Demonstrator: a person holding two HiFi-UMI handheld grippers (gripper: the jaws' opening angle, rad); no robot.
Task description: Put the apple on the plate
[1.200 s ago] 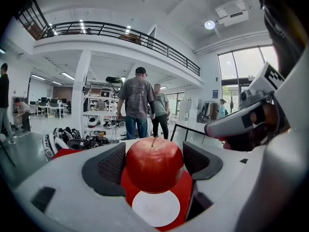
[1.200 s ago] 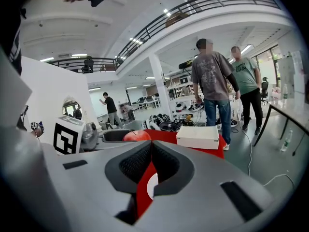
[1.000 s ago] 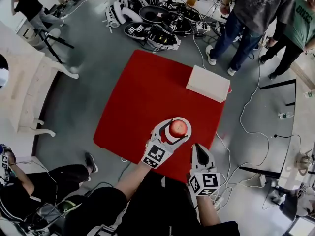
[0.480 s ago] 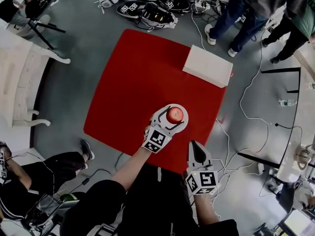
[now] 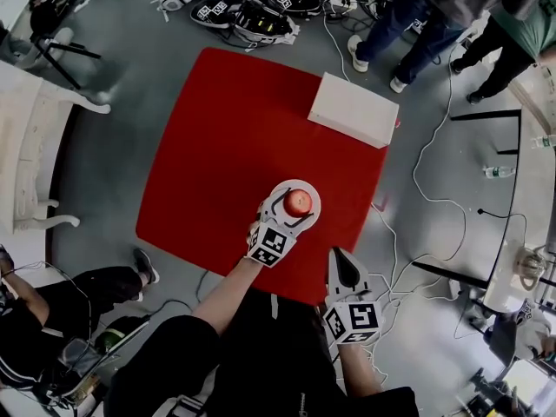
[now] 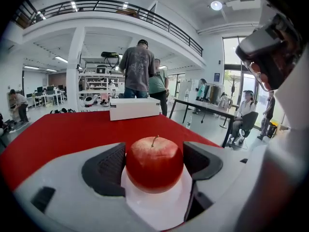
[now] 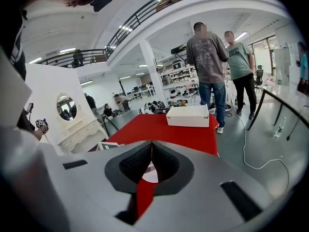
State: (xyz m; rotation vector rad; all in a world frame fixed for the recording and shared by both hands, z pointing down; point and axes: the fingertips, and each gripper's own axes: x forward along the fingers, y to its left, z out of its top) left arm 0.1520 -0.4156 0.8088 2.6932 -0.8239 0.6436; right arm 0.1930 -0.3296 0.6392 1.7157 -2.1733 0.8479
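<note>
A red apple [image 5: 297, 201] sits upright on a small white plate [image 5: 314, 193] near the front edge of the red table [image 5: 217, 146]. My left gripper [image 5: 294, 210] reaches in from the near side and is shut on the apple. In the left gripper view the apple [image 6: 154, 163] fills the gap between the two dark pads [image 6: 104, 170], with the plate [image 6: 154, 204] under it. My right gripper [image 5: 339, 266] hangs off the table's front right edge, shut and holding nothing; its jaws [image 7: 151, 151] meet at the tips.
A white box [image 5: 352, 109] lies at the table's far right corner. Two people [image 5: 426, 7] stand beyond it. Gear and shoes [image 5: 252, 11] litter the far floor, cables [image 5: 434, 181] run along the right, and white furniture [image 5: 26, 146] stands at the left.
The head view has drifted, so the table sits higher and more to the left in it. The apple stays between the left jaws on the plate. The right gripper keeps its place.
</note>
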